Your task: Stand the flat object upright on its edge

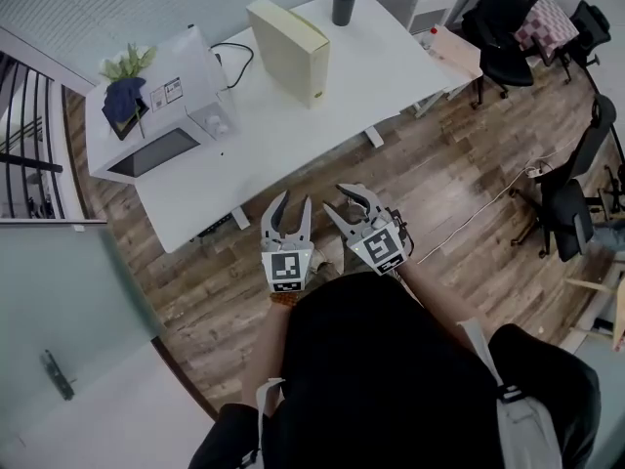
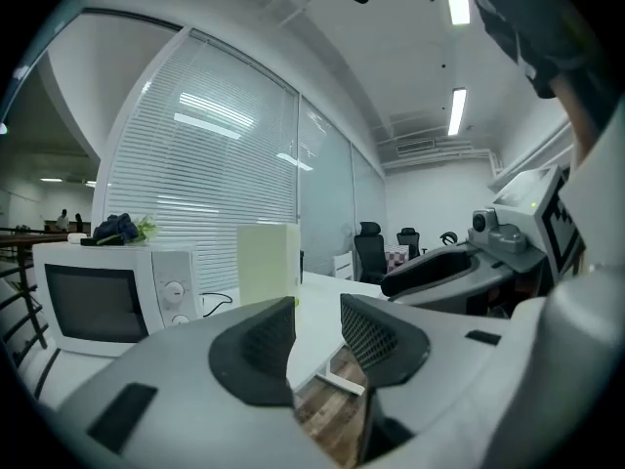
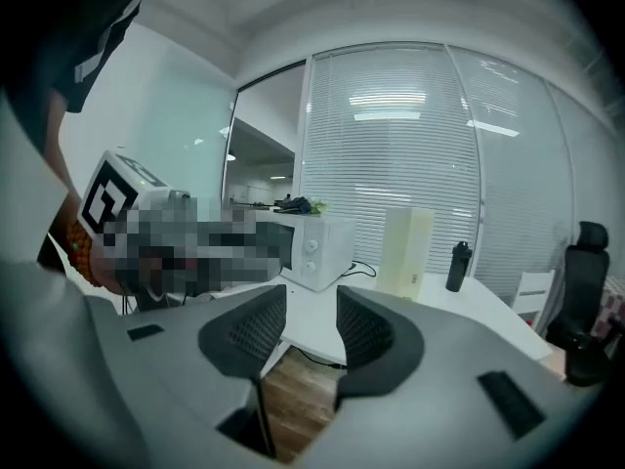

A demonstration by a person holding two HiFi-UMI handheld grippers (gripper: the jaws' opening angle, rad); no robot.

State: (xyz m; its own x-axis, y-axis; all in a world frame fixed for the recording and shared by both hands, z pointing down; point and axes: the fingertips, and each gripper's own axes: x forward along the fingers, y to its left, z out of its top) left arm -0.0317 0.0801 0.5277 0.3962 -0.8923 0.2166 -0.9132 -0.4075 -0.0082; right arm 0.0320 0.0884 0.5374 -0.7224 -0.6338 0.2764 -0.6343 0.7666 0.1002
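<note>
**A:** The jaws first: what are they doing?

**B:** Both pairs stand apart with nothing between them. The left gripper (image 1: pixel 295 201) and right gripper (image 1: pixel 354 203) sit close to the person's body over the wooden floor (image 1: pixel 459 174), well away from the work.

**A:** And the flat object?

**B:** The cream, slab-shaped box (image 1: pixel 288 52) already stands upright on a narrow edge, on the far part of the white tabletop (image 1: pixel 293 135). A white microwave oven (image 1: pixel 161 106) sits to its left, and a black tumbler (image 1: pixel 344 3) stands beyond it at the far edge.

**A:** How would it handle?

**B:** It looks stiff and smooth-sided, probably light, so likely slippery and easy to topple. I'd take it by the two broad faces near the top and squeeze gently.
</note>
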